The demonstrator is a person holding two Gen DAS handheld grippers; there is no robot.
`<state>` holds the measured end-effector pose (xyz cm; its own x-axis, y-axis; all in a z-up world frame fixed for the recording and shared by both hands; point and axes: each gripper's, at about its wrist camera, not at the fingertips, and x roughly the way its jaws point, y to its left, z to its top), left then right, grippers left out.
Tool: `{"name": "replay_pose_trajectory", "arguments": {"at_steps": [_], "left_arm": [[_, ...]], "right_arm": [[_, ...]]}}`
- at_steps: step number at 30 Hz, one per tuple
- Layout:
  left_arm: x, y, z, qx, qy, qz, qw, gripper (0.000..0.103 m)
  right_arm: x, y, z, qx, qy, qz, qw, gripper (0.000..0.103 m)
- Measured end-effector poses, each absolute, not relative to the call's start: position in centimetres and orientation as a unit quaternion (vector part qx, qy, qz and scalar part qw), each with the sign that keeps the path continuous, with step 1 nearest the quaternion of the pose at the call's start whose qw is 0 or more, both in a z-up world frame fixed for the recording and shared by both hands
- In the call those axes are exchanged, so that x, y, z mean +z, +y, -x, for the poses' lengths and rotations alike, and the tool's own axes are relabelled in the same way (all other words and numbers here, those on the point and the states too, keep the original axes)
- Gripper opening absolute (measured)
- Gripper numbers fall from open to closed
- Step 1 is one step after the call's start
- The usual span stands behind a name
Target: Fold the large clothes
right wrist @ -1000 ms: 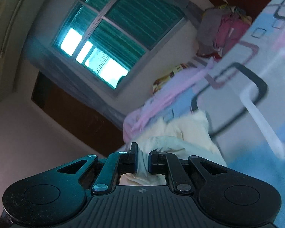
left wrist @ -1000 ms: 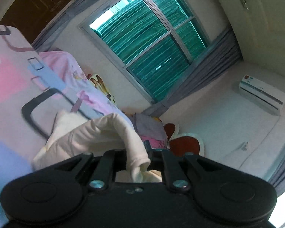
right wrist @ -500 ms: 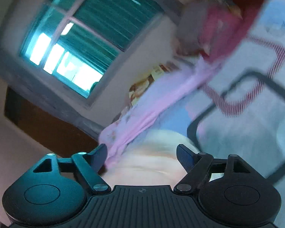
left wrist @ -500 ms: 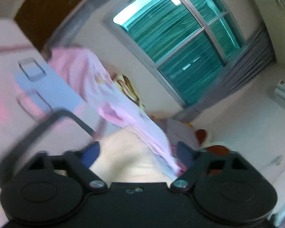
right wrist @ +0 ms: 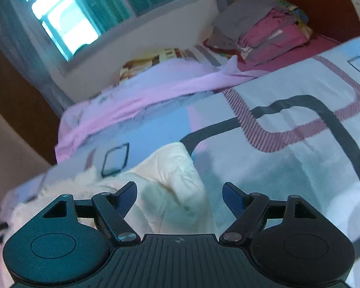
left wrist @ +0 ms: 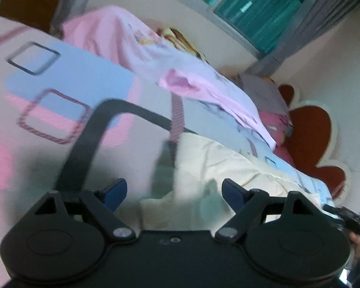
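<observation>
A cream garment [left wrist: 228,168] lies spread on the patterned bedspread [left wrist: 67,76]. My left gripper [left wrist: 174,192] hovers over its near corner. Its jaws stand wide and are closing, and the blue pads [left wrist: 115,192] touch no cloth. In the right wrist view the same cream garment [right wrist: 175,175] bunches up on the bedspread [right wrist: 288,168]. My right gripper [right wrist: 180,196] is over its edge with the jaws apart and closing. Cloth shows between the pads [right wrist: 232,198], but they do not press on it.
A pink sheet [left wrist: 122,38] lies rumpled along the far side of the bed. Folded clothes [right wrist: 266,38] are stacked by the red headboard [left wrist: 307,132]. A window [left wrist: 252,2] is behind. The other gripper [left wrist: 355,218] shows at the left view's right edge.
Both grippers were shut on the cream garment and held it up. They have opened, let it go and dropped toward the bed, where it now lies.
</observation>
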<state>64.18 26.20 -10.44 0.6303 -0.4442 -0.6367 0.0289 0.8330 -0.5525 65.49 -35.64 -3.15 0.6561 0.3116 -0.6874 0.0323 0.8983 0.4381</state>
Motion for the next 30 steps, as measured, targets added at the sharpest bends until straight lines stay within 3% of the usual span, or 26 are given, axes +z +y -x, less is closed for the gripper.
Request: {"name": "replay_pose_trajectory", "arguments": {"at_steps": [1,3,4,6,8,11,13,18,23,25,27,28,29,30], "left_arm": [[-10.7,26.0,-64.6,-0.155,0.416,0.258,0.858,0.073],[-11.0,25.1,-65.2,-0.176,0.427,0.235,0.855,0.041],[-10.9,24.5,-65.2,-0.186,0.425,0.215,0.859,0.032],[-10.4,24.0,-64.6,-0.196,0.401,0.194,0.874,0.011],[-9.3,24.5,-63.5,-0.201,0.354,0.206,0.890,0.005],[-6.8,25.0,-61.3,-0.218,0.256,0.221,0.916,0.005],[-6.1,24.1,-61.4,-0.204,0.240,0.208,0.926,0.005],[-10.5,22.8,-64.5,-0.144,0.340,0.183,0.911,0.006],[-12.8,22.7,-65.6,-0.124,0.362,0.186,0.905,0.007],[-12.9,22.6,-65.9,-0.115,0.374,0.176,0.903,0.012],[-12.5,22.5,-65.9,-0.102,0.381,0.165,0.904,0.030],[-12.1,22.7,-65.9,-0.084,0.376,0.158,0.909,0.045],[-11.3,22.7,-65.2,-0.063,0.369,0.150,0.915,0.053],[-10.0,22.7,-64.2,-0.037,0.352,0.135,0.925,0.056]], "right_arm": [[-3.5,-35.3,-65.8,0.086,0.415,-0.209,0.881,0.044],[-4.0,-34.4,-66.2,0.082,0.423,-0.181,0.884,0.028],[-3.8,-33.9,-66.1,0.083,0.421,-0.169,0.887,0.016],[-3.2,-33.4,-65.6,0.085,0.398,-0.147,0.901,0.009],[-1.8,-33.5,-64.4,0.082,0.352,-0.143,0.921,0.006],[0.1,-33.6,-63.4,0.080,0.286,-0.136,0.945,0.006],[0.3,-33.4,-64.1,0.074,0.282,-0.136,0.947,0.006],[-5.3,-31.6,-67.5,0.020,0.399,-0.099,0.912,0.006],[-8.3,-31.9,-67.1,-0.013,0.415,-0.123,0.901,0.006],[-8.5,-32.3,-67.2,-0.015,0.418,-0.132,0.899,0.006],[-8.0,-32.3,-67.3,-0.014,0.420,-0.126,0.899,0.007],[-7.5,-32.4,-67.3,-0.018,0.420,-0.123,0.899,0.011],[-6.6,-32.3,-66.9,-0.043,0.409,-0.107,0.905,0.038],[-5.0,-32.0,-66.0,-0.074,0.380,-0.085,0.918,0.056]]}}
